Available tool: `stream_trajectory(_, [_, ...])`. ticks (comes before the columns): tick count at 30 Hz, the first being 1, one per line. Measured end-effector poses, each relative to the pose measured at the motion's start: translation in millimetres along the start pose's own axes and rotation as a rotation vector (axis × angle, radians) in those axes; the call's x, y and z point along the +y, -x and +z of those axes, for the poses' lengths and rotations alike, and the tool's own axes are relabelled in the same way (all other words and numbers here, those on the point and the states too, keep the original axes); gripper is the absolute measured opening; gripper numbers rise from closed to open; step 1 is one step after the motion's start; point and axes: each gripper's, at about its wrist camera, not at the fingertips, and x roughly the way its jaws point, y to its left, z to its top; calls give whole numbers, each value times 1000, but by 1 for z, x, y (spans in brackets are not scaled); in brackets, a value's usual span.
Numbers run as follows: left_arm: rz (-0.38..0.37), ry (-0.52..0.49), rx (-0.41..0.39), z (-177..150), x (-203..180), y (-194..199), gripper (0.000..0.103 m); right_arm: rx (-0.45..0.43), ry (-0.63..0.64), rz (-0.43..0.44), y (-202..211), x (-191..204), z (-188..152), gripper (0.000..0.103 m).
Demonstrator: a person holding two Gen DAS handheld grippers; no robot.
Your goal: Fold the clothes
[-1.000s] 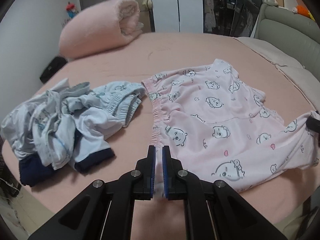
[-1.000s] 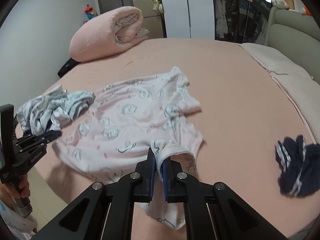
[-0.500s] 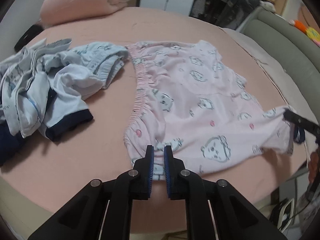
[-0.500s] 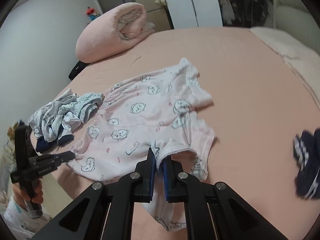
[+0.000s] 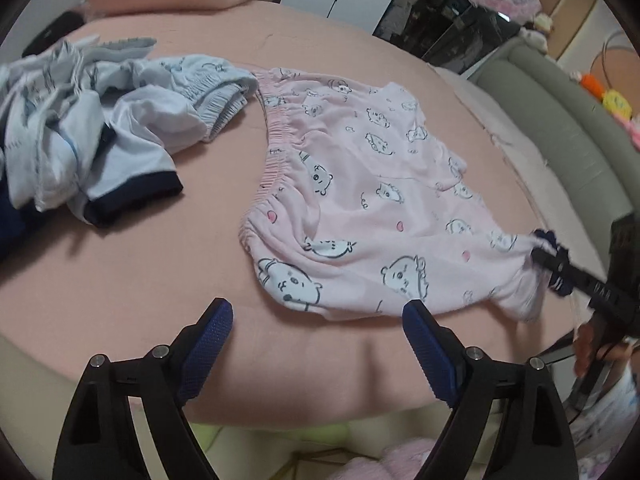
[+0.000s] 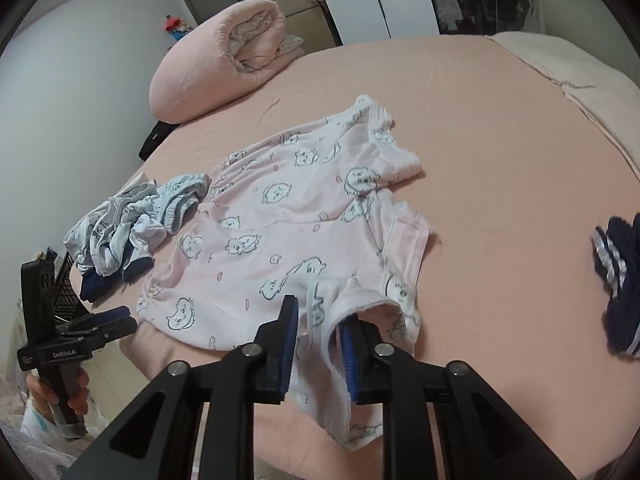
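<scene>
Pink pajama shorts with bear prints [image 5: 360,200] lie spread on the pink bed, also seen in the right wrist view [image 6: 288,224]. My left gripper [image 5: 316,316] is open and empty, just in front of the shorts' near waistband corner, above the bed's edge. My right gripper [image 6: 320,320] is open, with its jaws on either side of the shorts' leg hem [image 6: 360,304], which hangs between them over the bed's edge. The right gripper also shows in the left wrist view [image 5: 536,256] at the hem.
A pile of light blue and navy clothes [image 5: 80,120] lies left of the shorts, also in the right wrist view [image 6: 128,224]. A navy striped garment [image 6: 616,276] lies at the right. A rolled pink duvet [image 6: 224,60] sits at the far side. The bed edge [image 5: 280,400] is close.
Both grippers have opened. The left one let go of the waistband corner and pulled back; the right one's jaws have parted around the leg hem. The shorts now lie flatter.
</scene>
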Motion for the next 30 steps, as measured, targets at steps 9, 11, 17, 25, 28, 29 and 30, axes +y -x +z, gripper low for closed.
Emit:
stream_trajectory(9, [-22,-79,-44,15,-13,-24,87,26,-23,2,3,-7,-19,21])
stream_trajectory(11, [-22,-84,-29,19,-11,-31,87,28,-26,2,4,-8,-22,21])
stream_trajectory(17, [-32,-47,-12,30,5,-29,87,38,-35,-3,3,-10,-30,30])
stream_trajectory(25, [13,-85,16,30,9,-30,87,47,74,-56,1,7,-46,42])
stream_trajectory(28, [27,-97,87,24,8,-50,88,44,119,-98,-3,12,-52,63])
stream_trajectory(29, [42,-117,69,21,4,-50,91,41,130,-112,-4,13,-54,64])
stream_trajectory(30, [49,-130,74,20,0,-51,92,44,127,-121,-7,12,-55,64])
